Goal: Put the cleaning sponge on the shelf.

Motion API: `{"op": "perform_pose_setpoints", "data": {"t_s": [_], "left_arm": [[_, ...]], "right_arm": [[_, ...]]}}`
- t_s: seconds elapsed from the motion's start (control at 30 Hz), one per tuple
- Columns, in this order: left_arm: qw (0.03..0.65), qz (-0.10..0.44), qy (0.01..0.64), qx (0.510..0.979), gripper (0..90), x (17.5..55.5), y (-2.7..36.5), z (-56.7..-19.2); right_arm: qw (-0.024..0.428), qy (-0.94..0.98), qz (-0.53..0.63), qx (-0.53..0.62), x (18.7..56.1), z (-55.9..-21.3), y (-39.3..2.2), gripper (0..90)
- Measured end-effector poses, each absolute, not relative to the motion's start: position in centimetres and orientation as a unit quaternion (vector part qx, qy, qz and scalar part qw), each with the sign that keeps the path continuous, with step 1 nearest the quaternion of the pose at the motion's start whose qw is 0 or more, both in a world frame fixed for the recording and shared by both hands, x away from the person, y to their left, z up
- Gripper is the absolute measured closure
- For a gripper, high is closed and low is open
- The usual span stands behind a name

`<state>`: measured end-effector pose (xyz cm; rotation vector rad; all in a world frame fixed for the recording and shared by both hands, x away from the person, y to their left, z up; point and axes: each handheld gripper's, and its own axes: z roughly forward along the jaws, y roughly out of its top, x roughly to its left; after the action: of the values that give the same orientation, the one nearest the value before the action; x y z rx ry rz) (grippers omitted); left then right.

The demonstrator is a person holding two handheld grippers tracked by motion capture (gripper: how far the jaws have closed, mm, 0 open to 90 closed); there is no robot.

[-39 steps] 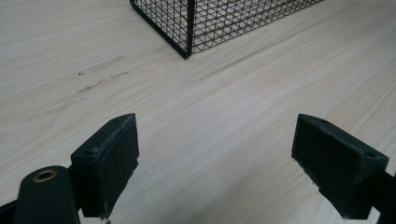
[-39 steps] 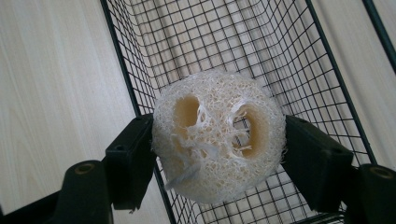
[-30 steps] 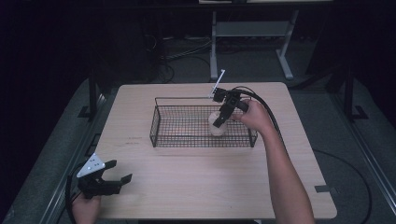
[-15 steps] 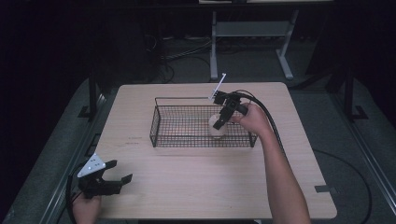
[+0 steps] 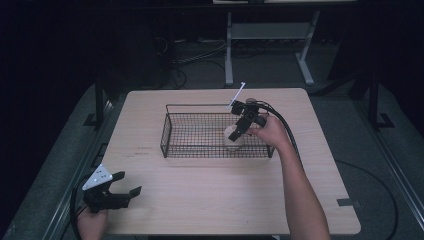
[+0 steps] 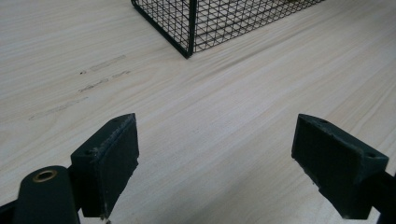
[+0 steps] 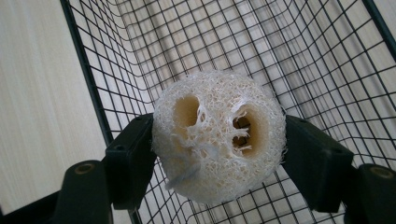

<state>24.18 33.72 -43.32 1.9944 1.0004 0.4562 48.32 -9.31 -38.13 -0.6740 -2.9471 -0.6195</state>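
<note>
A pale, fibrous loofah slice (image 7: 217, 137) with two large holes is clamped between the black jaws of my right gripper (image 7: 219, 149). From above, that right gripper (image 5: 239, 131) reaches down into the right end of a black wire basket (image 5: 170, 131), holding the loofah (image 5: 233, 141) just over the basket floor. My left gripper (image 5: 125, 187) rests at the table's near left corner, jaws wide apart with nothing between them. In the left gripper view its pads (image 6: 109, 161) hover over bare wood, and the basket corner (image 6: 189, 44) stands farther off.
The wooden table (image 5: 200, 200) has broad free room in front of the basket. A white tag (image 5: 236, 95) sticks up behind the right gripper. A cable (image 5: 282, 125) trails from the right hand. The floor beyond the table is dark, with a metal stand (image 5: 265, 35).
My right gripper has sunk a little deeper into the basket with the loofah. The left gripper has stayed where it was.
</note>
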Motion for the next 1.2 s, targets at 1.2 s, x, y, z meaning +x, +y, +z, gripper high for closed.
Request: {"op": "perform_pose_setpoints", "data": {"t_s": [1.2], "left_arm": [[0.417,0.182,0.398,0.796,13.7,24.14,33.61,-43.27]], "right_arm": [[0.034,-0.951,-0.198,-0.236,48.44,-38.55,-9.74,20.2]]}}
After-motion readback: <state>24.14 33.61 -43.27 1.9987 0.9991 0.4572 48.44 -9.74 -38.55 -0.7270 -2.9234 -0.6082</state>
